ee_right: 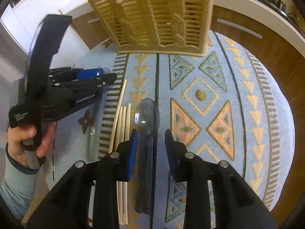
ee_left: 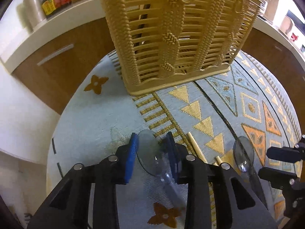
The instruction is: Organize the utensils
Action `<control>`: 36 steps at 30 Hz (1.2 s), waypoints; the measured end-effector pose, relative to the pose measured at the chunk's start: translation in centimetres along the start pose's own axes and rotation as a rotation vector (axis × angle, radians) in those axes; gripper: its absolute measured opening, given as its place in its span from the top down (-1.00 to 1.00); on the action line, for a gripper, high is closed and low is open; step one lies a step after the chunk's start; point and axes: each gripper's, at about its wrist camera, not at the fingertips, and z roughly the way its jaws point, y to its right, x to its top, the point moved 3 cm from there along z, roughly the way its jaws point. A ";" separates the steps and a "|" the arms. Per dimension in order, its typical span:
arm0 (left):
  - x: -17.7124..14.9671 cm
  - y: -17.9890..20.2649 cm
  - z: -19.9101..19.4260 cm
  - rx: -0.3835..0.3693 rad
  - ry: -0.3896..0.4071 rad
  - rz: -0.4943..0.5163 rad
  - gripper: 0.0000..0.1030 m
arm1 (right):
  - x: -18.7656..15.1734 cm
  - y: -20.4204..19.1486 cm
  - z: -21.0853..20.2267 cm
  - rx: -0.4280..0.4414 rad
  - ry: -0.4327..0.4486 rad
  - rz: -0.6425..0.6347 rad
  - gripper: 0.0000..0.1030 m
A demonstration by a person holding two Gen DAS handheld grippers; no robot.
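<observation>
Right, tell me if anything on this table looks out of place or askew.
Mostly tidy. The chopsticks lie loose on the tablecloth, one splayed away from the bundle. Two clear spoons also lie on the cloth, outside the slatted utensil basket. Nothing looks spilled or broken.

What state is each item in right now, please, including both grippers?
Left gripper: open, around a clear spoon's bowl.
Clear spoon: flat on cloth.
Right gripper: open, straddling the grey spoon.
Grey spoon: flat on cloth.
Chopsticks: flat, loose.
Basket: upright.
</observation>
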 end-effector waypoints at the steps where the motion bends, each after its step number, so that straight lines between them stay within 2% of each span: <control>1: 0.0 0.2 -0.4 -0.002 0.008 0.015 0.50 | -0.2 -0.3 0.2 0.009 -0.009 -0.012 0.49; 2: -0.2 0.1 -0.4 -0.001 0.011 0.022 0.53 | -0.4 -0.7 0.4 0.013 -0.016 -0.026 0.49; 3: -0.4 -0.2 -0.5 0.005 0.017 0.026 0.79 | -0.5 -1.1 0.6 0.010 -0.022 -0.039 0.49; 4: -0.5 -0.3 -0.9 0.037 0.029 0.037 0.86 | -0.7 -1.5 0.8 -0.002 -0.027 -0.052 0.49; 6: -0.6 -0.5 -1.2 0.019 0.034 0.045 0.90 | -0.8 -2.0 1.6 -0.055 -0.044 -0.072 0.49; 8: -0.6 -0.3 -1.2 0.021 0.035 0.054 0.90 | -0.9 -2.2 2.3 -0.113 -0.059 -0.084 0.57; 10: -0.7 -0.4 -1.2 0.016 0.044 0.060 0.91 | -0.9 -2.3 2.0 -0.110 -0.048 -0.084 0.83; 11: -1.0 -0.3 -1.3 0.000 0.051 0.061 0.91 | -1.0 -2.2 1.7 -0.091 -0.044 -0.071 0.85; 13: -1.2 -1.0 -1.6 -0.044 0.060 0.059 0.93 | -1.2 -1.6 0.4 -0.033 -0.021 -0.035 0.85; 18: -1.3 -0.4 -1.9 -0.077 0.059 0.101 0.89 | -1.4 1.3 -1.5 -0.068 0.018 0.033 0.85; 21: -1.4 -0.4 -2.0 -0.098 0.051 0.095 0.80 | -1.5 2.1 -1.8 -0.032 0.054 0.061 0.84; 22: -1.6 -0.4 -2.0 -0.101 0.050 0.092 0.64 | -1.6 1.9 -1.8 -0.017 0.057 0.056 0.75; 23: -1.7 -0.5 -2.0 -0.100 0.053 0.090 0.55 | -1.6 1.4 -1.6 0.006 0.048 0.038 0.47; 24: -1.7 -0.5 -1.9 -0.095 0.057 0.090 0.41 | -1.7 0.7 -1.5 0.019 0.040 0.017 0.29; 25: -1.8 -0.6 -1.9 -0.091 0.058 0.091 0.40 | -1.4 0.0 -1.2 0.016 0.044 0.002 -0.03; 27: -1.9 -0.7 -1.8 -0.098 0.057 0.088 0.40 | -1.2 -1.0 -0.8 -0.017 0.044 -0.038 -0.05; 28: -2.0 -0.7 -1.7 -0.103 0.057 0.085 0.40 | -1.3 -1.6 -0.4 -0.028 0.028 -0.054 0.05; 29: -2.0 -0.8 -1.7 -0.109 0.057 0.079 0.40 | -1.1 -1.9 0.1 -0.026 0.006 -0.056 0.27; 33: -1.7 -1.5 -2.0 -0.126 0.054 0.054 0.40 | -0.6 -2.4 2.3 -0.060 -0.043 -0.058 0.43; 34: -1.6 -1.5 -2.0 -0.126 0.054 0.053 0.40 | -0.5 -2.6 2.9 -0.068 -0.059 -0.065 0.66; 35: -1.6 -1.5 -2.1 -0.125 0.055 0.054 0.40 | -0.4 -2.7 3.1 -0.082 -0.056 -0.070 0.79; 36: -1.6 -1.5 -2.1 -0.125 0.055 0.055 0.40 | -0.4 -2.7 3.1 -0.074 -0.055 -0.073 0.80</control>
